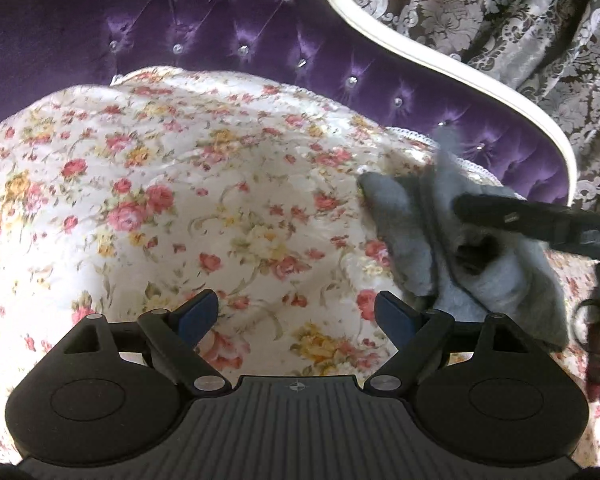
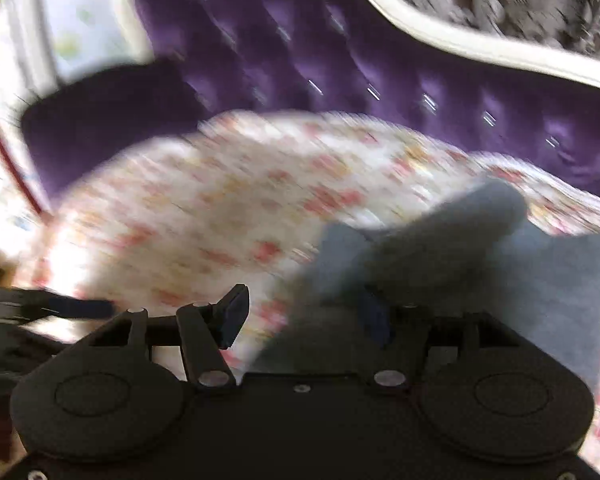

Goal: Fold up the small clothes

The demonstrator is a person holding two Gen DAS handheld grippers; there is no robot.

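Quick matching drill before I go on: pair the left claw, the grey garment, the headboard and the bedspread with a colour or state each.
Things:
1. left claw
2. grey garment
3. headboard
4. bedspread

Colour or state:
A. floral print, pink and yellow roses on white
B. open, holding nothing
C. crumpled, lying on the bedspread to the right
D. purple, tufted with studs

Pairs: 1-B, 2-C, 3-D, 4-A
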